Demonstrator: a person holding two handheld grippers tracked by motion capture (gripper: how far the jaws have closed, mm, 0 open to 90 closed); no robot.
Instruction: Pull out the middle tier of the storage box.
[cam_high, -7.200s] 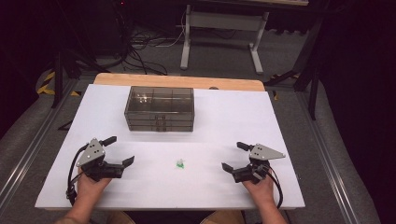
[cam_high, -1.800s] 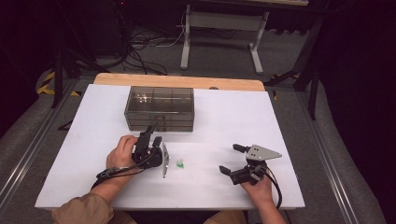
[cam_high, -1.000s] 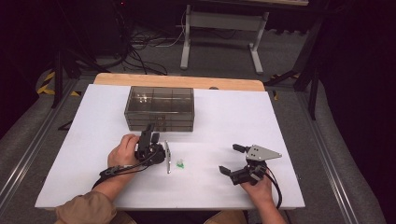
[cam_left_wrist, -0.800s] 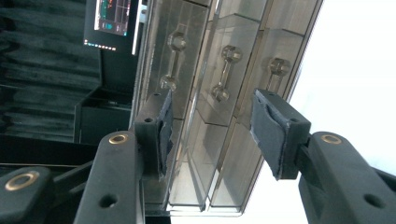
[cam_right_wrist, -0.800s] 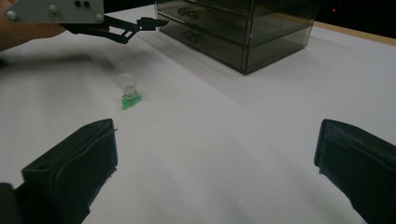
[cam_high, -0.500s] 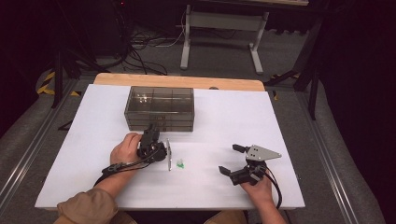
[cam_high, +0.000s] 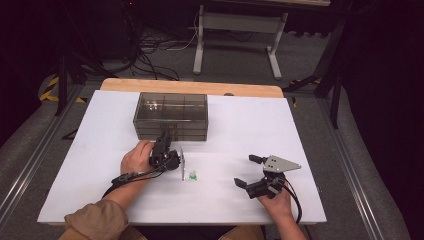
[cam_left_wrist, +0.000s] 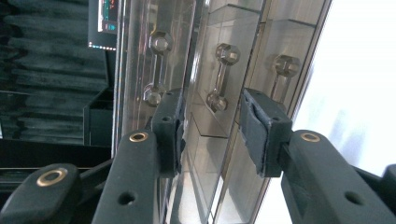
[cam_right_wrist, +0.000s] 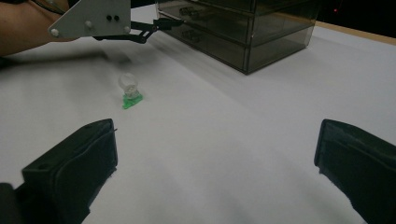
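Since a moment ago the left gripper (cam_high: 166, 136) has pushed forward to the front of the smoky drawer box (cam_high: 170, 115) — its jaws stand apart around a clear drawer handle (cam_left_wrist: 221, 77), not yet touching it. On the white surface (cam_high: 300, 130) a small green-based clear piece (cam_high: 193, 176) lies between the hands. Right gripper (cam_high: 250, 170) rests, jaws wide apart.

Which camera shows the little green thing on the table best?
The right gripper view: the little green thing sits close, with a clear round top on a green base. In the high view it is a tiny green speck on the white table.
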